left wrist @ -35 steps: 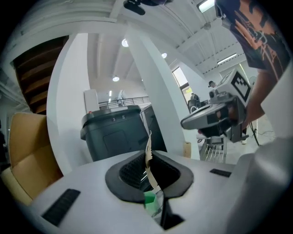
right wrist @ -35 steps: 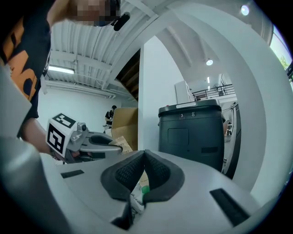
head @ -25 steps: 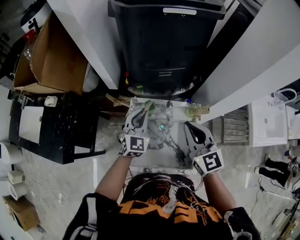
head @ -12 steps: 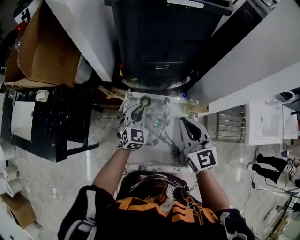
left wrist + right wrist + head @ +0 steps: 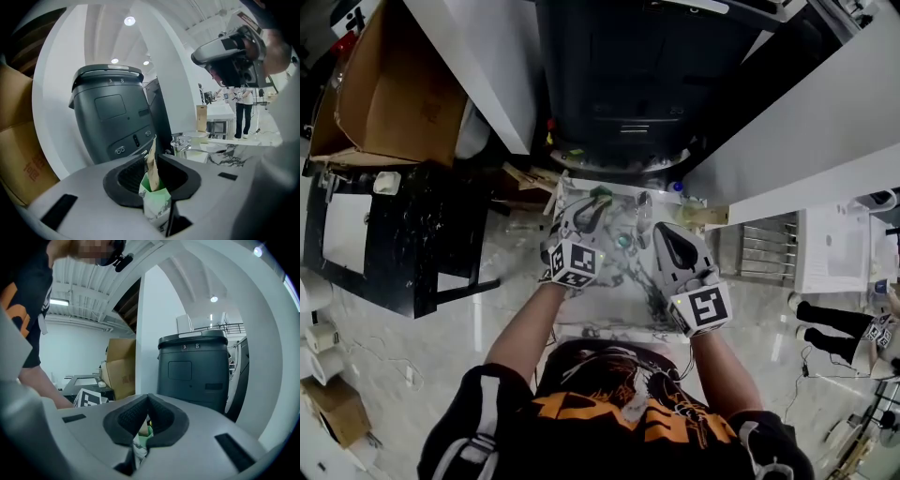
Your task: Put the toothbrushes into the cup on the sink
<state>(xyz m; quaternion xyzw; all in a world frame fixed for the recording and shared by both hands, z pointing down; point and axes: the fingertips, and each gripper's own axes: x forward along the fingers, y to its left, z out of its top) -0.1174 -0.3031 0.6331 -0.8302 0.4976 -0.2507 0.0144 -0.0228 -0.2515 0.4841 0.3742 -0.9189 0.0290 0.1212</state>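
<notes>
Left gripper [image 5: 153, 159]: two black ribbed rubber pads [image 5: 126, 180], opening, yet both still touch the green-and-white paper-wrapped toothbrush [image 5: 154, 197]. The toothbrush's flat tan handle end sticks out past the jaw tips. In the head view its green end [image 5: 600, 194] shows just beyond the left gripper [image 5: 586, 211], above the back of the white, grey-veined marble sink top [image 5: 600, 314].

Right gripper [image 5: 148, 399]: identical ribbed pads, clenched tip to tip, with nothing between them.

Count: two grey plastic grippers, each with one marker cube [image 5: 573, 263]. Also one wrapped toothbrush, one chrome faucet [image 5: 180, 143], one tall dark grey smooth-sided bin [image 5: 112, 117] and one brown cardboard box [image 5: 18, 154]. The cup cannot be singled out.

Change from one second earlier: the left jaws were tighter on the toothbrush. In the head view the right gripper [image 5: 668, 239] has shifted up and inward, nearer the left one. The toothbrush stays at the left jaw tips.
</notes>
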